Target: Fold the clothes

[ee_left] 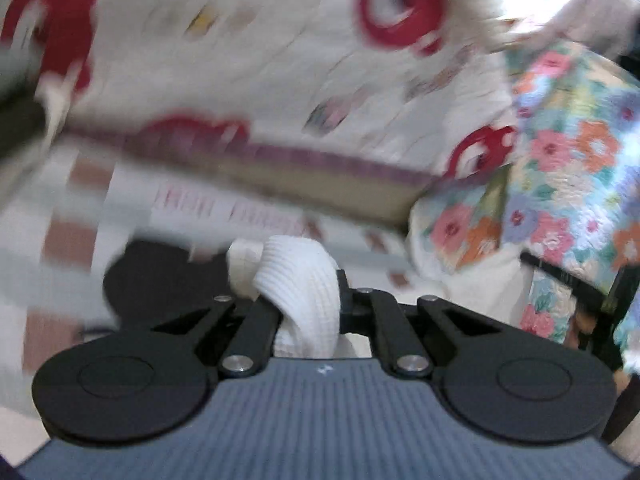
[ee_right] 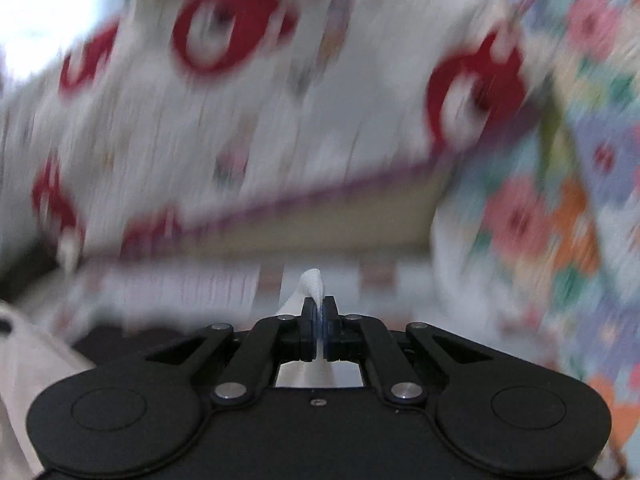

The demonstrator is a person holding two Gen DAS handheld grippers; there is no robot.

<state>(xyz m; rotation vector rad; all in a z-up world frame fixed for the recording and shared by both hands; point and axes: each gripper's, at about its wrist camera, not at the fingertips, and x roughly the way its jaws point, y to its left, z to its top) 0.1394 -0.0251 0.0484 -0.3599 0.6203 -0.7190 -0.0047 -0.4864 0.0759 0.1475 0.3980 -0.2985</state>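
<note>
Both grippers are clamped on the same kind of white ribbed knit garment [ee_left: 300, 280]. My left gripper [ee_left: 304, 304] has a fat rolled bunch of it wedged between the fingers, several layers thick, bulging above the tips. My right gripper [ee_right: 319, 320] has its jaws nearly together on a thin edge [ee_right: 312, 284], maybe one or two layers, a small tab poking out past the tips. Whether both hold one piece or two, I can't tell; no span of cloth between them shows. Handling, my read: light, soft, fully limp, stretchy rib, no stiffness to lean on, not fragile. Ribbing gives decent friction so slip risk is low on the left; the thin right pinch is the weaker hold and could creep if the cloth gets tensioned. Better grip points would be seams or corners, flat single edges, not a wad like the left one. Orientation: most of the garment hangs out of frame below both cameras, so long axis and which end is which can't be called from here. Ribs on the left bunch run curved across the roll. Background is heavily blurred: a white bedcover with red ring prints [ee_left: 248, 60] and a floral quilt [ee_left: 572, 152] off to the right. Fold stage not readable.
</note>
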